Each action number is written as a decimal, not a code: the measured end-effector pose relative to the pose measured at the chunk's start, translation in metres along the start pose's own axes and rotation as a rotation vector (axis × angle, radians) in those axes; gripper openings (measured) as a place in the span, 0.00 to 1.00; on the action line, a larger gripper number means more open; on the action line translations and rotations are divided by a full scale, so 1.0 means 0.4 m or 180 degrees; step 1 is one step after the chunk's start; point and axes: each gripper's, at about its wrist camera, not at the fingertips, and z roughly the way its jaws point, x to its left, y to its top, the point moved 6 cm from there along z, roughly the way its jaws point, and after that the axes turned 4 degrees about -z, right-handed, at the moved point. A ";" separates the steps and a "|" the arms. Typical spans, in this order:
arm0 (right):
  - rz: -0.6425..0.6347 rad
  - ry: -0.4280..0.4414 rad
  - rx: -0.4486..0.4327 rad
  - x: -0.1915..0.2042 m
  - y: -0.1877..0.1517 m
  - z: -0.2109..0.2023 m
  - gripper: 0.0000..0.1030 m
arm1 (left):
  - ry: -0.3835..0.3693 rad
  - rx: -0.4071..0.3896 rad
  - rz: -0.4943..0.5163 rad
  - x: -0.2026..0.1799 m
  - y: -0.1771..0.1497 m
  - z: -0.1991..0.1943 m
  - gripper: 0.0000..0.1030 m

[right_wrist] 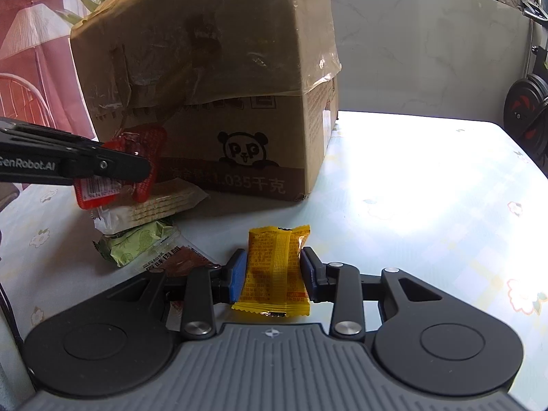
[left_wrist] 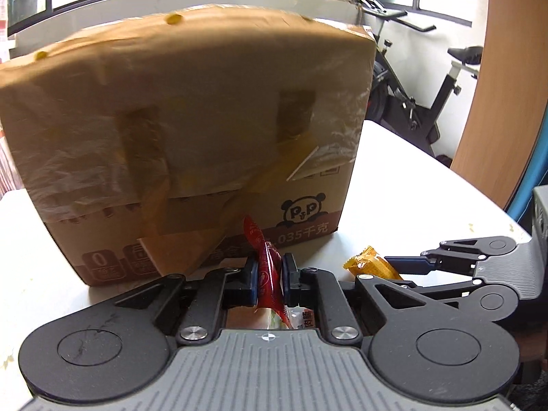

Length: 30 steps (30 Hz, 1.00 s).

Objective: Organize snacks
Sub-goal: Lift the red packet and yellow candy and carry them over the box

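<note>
A taped cardboard box [right_wrist: 212, 78] stands at 12 o'clock on the pale table [right_wrist: 428, 178]. The left gripper [left_wrist: 270, 275] is clamped on a glossy red sachet [left_wrist: 269, 270]. The right gripper [right_wrist: 274, 270] is closed on a crinkled yellow packet [right_wrist: 274, 270]. Only the right wrist view shows a wafer pack [right_wrist: 161, 202] and green packet [right_wrist: 137, 243] at 9 o'clock.

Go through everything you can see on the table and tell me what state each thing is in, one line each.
Left hand-held gripper: shut on the red sachet.
Red sachet: pinched, lifted off the pile.
Right hand-held gripper: shut on the yellow packet.
Yellow packet: sealed, clamped at both sides.
Cardboard box: taped shut, standing on the table.
Wafer pack: sealed, lying on the green packet.
</note>
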 end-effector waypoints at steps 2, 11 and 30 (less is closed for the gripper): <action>0.0039 0.0012 -0.0034 -0.003 0.000 -0.007 0.35 | 0.0018 -0.0014 -0.0087 0.024 -0.002 -0.017 0.14; 0.0140 -0.0005 -0.0113 -0.003 0.006 -0.030 0.35 | 0.0118 0.0011 -0.0433 0.137 -0.036 -0.113 0.14; -0.0167 0.0218 -0.1329 0.057 0.436 -0.222 0.35 | 0.0312 -0.1135 -0.0291 0.271 0.285 -0.334 0.14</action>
